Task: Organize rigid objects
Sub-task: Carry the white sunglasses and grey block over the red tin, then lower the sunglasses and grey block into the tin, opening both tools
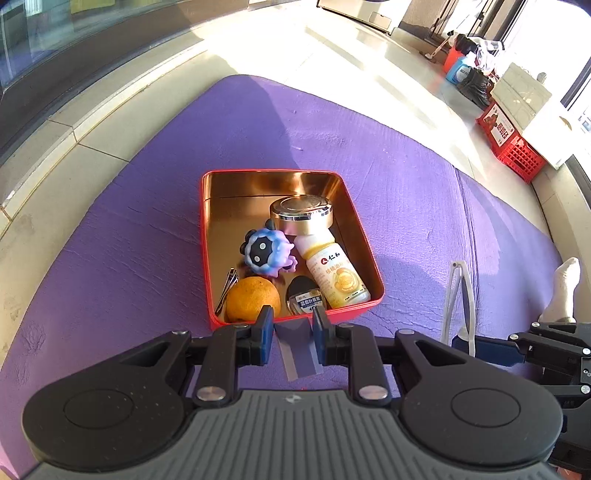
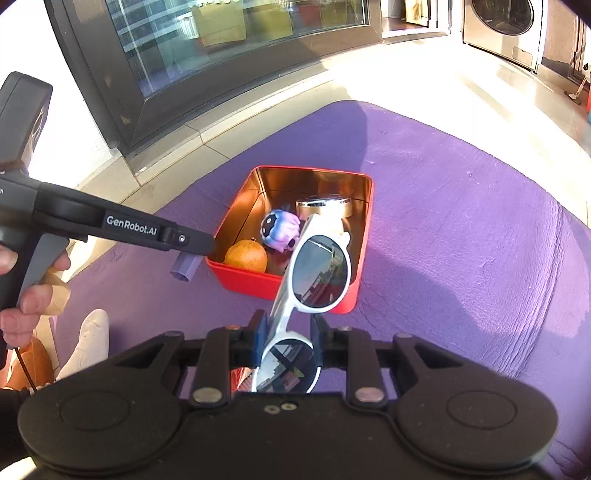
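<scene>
Right wrist view first: the right gripper (image 2: 288, 332) has its jaws clamped on a pair of white sunglasses (image 2: 314, 280), pinched near the bridge. One dark lens sits down between the fingers, and the other sticks up and forward, over the near rim of a red tin (image 2: 255, 280). The glasses are tilted and lifted clear of the purple mat (image 2: 461, 221).

Just beyond, the tin sits open on the mat with its shiny gold inside showing. In it lie an orange (image 2: 246, 256) at the near left corner, a blue and purple toy (image 2: 279, 229) behind it, and a round gold jar (image 2: 325, 208) towards the back.

Off to the left, the left gripper (image 2: 195, 245) reaches in from the side, its tip close to the tin's near left corner. A clear strip (image 2: 183, 267) hangs from it. A hand (image 2: 26, 291) grips its handle, and a foot in a white sock (image 2: 88, 343) rests on the mat's edge.

From the left wrist view, that gripper's fingers (image 1: 266, 325) stand a little apart with the clear strip (image 1: 299, 347) between them; whether they pinch it I cannot tell for sure. Past them the tin holds nail clippers (image 1: 226, 288) along its left wall, a small dark case (image 1: 304, 295), and a white bottle with a yellow label (image 1: 334, 275) lying flat with the gold jar on its neck.

Farther off are pale floor tiles (image 1: 332, 51), a red crate (image 1: 511, 142) and a washing machine (image 2: 502, 26).
</scene>
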A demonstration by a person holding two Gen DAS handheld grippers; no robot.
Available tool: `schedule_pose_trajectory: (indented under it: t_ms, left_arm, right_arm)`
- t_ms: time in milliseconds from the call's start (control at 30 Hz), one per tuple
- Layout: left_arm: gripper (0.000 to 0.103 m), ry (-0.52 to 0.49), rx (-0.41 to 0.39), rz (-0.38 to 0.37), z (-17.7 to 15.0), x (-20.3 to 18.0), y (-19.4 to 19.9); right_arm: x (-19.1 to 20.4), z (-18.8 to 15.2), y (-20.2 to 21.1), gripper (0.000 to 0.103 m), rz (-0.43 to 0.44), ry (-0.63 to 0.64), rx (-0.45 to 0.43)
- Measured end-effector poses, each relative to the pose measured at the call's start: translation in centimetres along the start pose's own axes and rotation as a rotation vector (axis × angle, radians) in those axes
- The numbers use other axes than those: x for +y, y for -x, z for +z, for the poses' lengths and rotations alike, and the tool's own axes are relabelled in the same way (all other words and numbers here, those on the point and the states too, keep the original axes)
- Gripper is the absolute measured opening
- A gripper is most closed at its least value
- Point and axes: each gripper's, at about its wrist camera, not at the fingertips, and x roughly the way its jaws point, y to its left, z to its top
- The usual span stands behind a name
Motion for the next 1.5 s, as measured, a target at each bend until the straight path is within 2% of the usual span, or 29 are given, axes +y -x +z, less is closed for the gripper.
schedule_pose_trajectory:
  t_ms: [300, 500, 767, 833, 900, 967, 1267, 1367, 1500]
  left_arm:
    - [0.022, -0.015, -0.073, 0.058, 4.4, 0.3, -1.6]
    - [0.022, -0.031, -0.062, 0.101, 5.6, 0.8, -4.7]
    - [0.022, -0.065, -0.011, 0.162, 5.4, 1.5, -9.1]
    - [0.022, -0.072, 0.001, 0.160, 5.3, 1.5, -9.9]
    - [0.022, -0.087, 0.009, 0.169, 5.2, 1.3, -10.7]
    - [0.022, -0.092, 0.015, 0.171, 5.1, 1.3, -11.2]
    - [0.022, -0.057, -0.002, 0.187, 5.2, 1.8, -11.3]
    - [0.022, -0.040, -0.003, 0.199, 5.0, 2.2, -11.3]
    - [0.023, -0.028, 0.038, 0.201, 4.9, 2.5, -11.8]
  right_arm:
    - [-0.5, 4.6, -4.0, 0.024, 0.000, 0.040, -0.025]
    - [0.1, 6.0, -7.7, 0.024, 0.011, 0.083, 0.010]
    - [-0.1, 5.5, -12.3, 0.024, 0.011, 0.082, 0.095]
    - [-0.2, 5.4, -12.8, 0.024, 0.028, 0.069, 0.096]
    - [-0.1, 5.6, -13.2, 0.016, 0.022, 0.070, 0.093]
    - [0.0, 5.7, -13.6, 0.015, 0.013, 0.083, 0.083]
    - [-0.8, 6.1, -14.0, 0.016, 0.009, 0.022, 0.057]
    - [-1.4, 5.7, -13.6, 0.020, 0.013, -0.022, 0.044]
    - [-2.0, 5.3, -13.2, 0.024, 0.008, -0.042, 0.053]
